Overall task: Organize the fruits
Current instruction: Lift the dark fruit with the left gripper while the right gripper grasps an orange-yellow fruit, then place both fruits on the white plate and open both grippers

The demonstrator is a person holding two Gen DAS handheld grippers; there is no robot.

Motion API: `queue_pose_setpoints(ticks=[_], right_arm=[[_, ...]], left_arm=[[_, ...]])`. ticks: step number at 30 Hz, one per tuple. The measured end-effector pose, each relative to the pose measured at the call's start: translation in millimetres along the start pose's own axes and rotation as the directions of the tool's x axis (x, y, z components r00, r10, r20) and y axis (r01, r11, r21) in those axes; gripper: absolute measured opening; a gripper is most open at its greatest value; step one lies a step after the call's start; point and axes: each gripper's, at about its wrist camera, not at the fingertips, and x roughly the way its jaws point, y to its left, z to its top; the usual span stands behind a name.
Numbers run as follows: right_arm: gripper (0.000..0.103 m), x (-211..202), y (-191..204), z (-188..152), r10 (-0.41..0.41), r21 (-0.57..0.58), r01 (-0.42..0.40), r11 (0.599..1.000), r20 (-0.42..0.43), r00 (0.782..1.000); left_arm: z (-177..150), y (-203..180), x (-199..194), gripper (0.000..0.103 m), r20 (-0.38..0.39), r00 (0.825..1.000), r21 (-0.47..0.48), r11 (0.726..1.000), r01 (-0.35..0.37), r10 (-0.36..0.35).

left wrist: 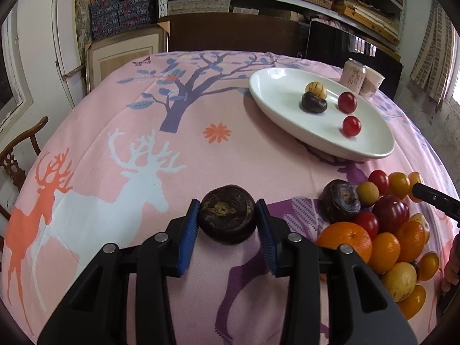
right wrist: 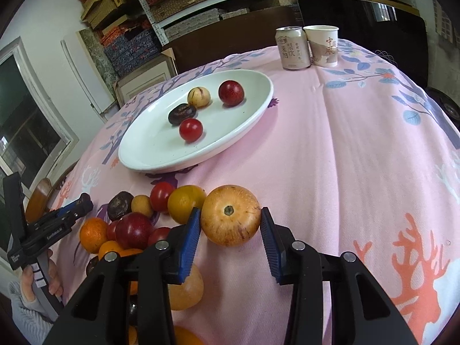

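My left gripper (left wrist: 228,203) is shut on a dark brown round fruit (left wrist: 228,221), its blue pads against both sides, low over the pink tablecloth. My right gripper (right wrist: 231,211) is shut on a yellow-orange round fruit (right wrist: 230,224) with its stem end facing me, at the right edge of the fruit pile (right wrist: 135,224). The pile (left wrist: 388,230) holds oranges, red and yellow tomatoes and another dark fruit. A white oval plate (left wrist: 359,152) (right wrist: 149,164) behind it carries two red fruits, a striped yellow one and a dark one.
A drink can (right wrist: 291,47) and a paper cup (right wrist: 323,46) stand at the table's far side beyond the plate. A person's hand (right wrist: 28,281) shows at the lower left. Shelves of boxes and a wooden chair (left wrist: 17,155) surround the table.
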Motion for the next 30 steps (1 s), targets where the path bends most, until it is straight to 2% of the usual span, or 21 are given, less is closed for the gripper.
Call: queue_pose_setpoints(ticks=[6,10,16,20,21,22,23,26,29,30], right_arm=[[0.043,-19,-1,5,0.000,0.015,-0.001,1.000,0.087,0.996],[0.042,-35,8,24,0.015,-0.004,-0.014,1.000,0.151,0.988],[0.042,-16,39,70,0.026,-0.082,-0.015,0.996,0.125,0.992],[0.043,11,51,84,-0.001,-0.124,0.016,0.992,0.119,0.993],[0.047,19,48,84,0.013,-0.110,-0.001,0.994,0.110,0.994],[0.063,23,45,83,0.022,-0.091,-0.012,0.996,0.109,0.994],[0.068,25,40,81,0.029,-0.073,-0.021,0.997,0.114,0.993],[0.070,15,34,79,0.008,-0.089,0.007,0.996,0.165,0.986],[0.080,-1,28,78,0.022,-0.051,-0.011,0.999,0.218,0.976],[0.081,-3,26,77,0.028,-0.039,-0.019,0.999,0.226,0.974]], left_arm=[[15,-3,-20,0.039,0.060,0.998,-0.022,1.000,0.018,-0.017],[48,-23,-22,0.039,0.079,0.996,0.013,0.999,0.033,-0.034],[94,-59,6,0.039,0.082,0.994,0.030,0.997,0.074,-0.077],[100,-77,35,0.039,0.048,0.996,0.065,0.995,0.072,-0.076],[99,-79,40,0.041,0.047,0.996,0.076,0.995,0.066,-0.069],[98,-80,44,0.049,0.044,0.997,0.085,0.994,0.065,-0.068],[96,-80,46,0.058,0.042,0.996,0.092,0.993,0.075,-0.079],[97,-76,42,0.066,0.062,0.994,0.078,0.993,0.090,-0.095],[98,-70,30,0.071,0.083,0.989,0.046,0.992,0.118,-0.121],[96,-69,26,0.073,0.091,0.989,0.046,0.992,0.114,-0.118]])
